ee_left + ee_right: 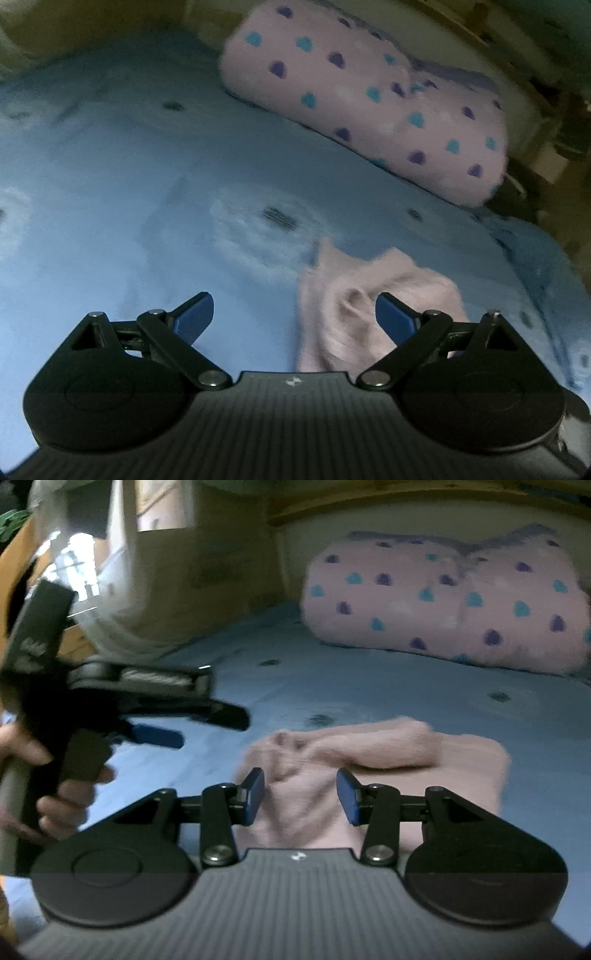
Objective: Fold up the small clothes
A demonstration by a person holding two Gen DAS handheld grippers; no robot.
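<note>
Both grippers, left gripper [294, 317] and right gripper [301, 796], hover with fingers apart and empty over the pink garment [388, 760], seemingly released folded on the bed [147, 166].

My bed [388, 698], under a blue sheet [110, 184] printed with pale blooms around dark centres, carries two things. A small pink garment [424, 760] lies rumpled on the sheet below my tongs, one part doubled over another along its far edge. Well apart from it, by the bed's far end, rests a plump pink pillow [461, 602] dotted with turquoise and purple hearts. In my left view the garment [369, 295] sits right of centre and the pillow [369, 96] beyond it.
</note>
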